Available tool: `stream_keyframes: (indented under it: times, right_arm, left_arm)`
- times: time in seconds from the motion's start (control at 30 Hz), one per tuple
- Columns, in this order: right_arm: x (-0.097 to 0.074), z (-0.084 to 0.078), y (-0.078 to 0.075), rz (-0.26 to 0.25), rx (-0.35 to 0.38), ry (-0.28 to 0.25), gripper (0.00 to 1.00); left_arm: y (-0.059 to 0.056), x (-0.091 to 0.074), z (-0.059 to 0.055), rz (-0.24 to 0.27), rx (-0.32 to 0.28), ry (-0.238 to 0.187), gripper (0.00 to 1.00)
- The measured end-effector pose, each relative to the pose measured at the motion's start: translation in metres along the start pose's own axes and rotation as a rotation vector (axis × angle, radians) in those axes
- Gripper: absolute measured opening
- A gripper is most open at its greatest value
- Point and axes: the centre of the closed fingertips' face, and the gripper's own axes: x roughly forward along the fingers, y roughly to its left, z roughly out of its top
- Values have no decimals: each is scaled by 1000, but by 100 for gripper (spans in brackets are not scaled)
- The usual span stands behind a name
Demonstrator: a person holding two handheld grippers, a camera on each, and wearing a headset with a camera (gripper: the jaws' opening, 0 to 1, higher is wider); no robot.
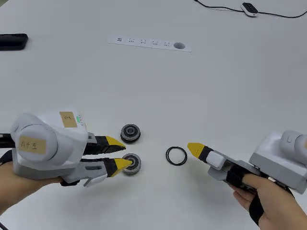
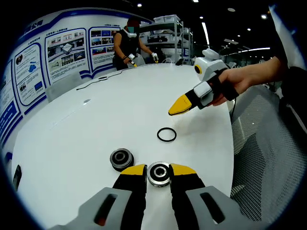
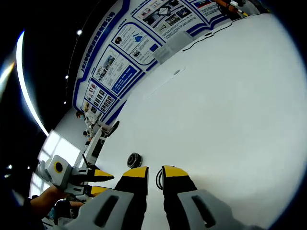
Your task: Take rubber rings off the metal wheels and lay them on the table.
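1. The left hand-held gripper [image 2: 158, 169] is low over the white tabletop [image 1: 216, 86] with its yellow-tipped jaws parted. It grasps nothing that I can make out.
2. A metal wheel [image 2: 159, 173] lies flat right at its tips, in the gap between them. Whether the tips touch it cannot be told.
3. The right hand-held gripper [image 3: 155, 171] has its jaws drawn close together, with only a narrow slit between them, and holds nothing.
4. A loose black rubber ring [image 2: 166, 134] lies flat on the tabletop just ahead of the right tips, between the two grippers and apart from both wheels.
5. A second wheel [image 2: 121, 158] with a dark outer band lies near the first, on the side away from the ring.
6. Farther back, a white power strip [image 1: 148, 43] lies flat. A black object [image 1: 12, 41] sits at the far left edge, and a cable with a small device [image 1: 249, 8] runs along the far right.
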Motion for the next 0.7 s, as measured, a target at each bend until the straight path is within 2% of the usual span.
stream_keyframes:
  times: [0.1,0.17,0.33,0.43,0.7]
  right_arm:
    - [5,-11,15,70,-32,45,18]
    - [8,-17,22,96,-61,65,18]
    - [14,-28,38,160,-71,101,18]
    - [15,-34,53,240,-110,127,22]
    - [15,-50,66,307,-156,188,30]
  left_arm:
    - [0,3,-2,-7,0,9,18]
    - [0,5,-3,-11,0,13,18]
    - [-4,10,-6,-27,1,27,18]
    - [-4,13,-9,-32,-4,34,18]
    - [-4,17,-14,-40,-19,46,17]
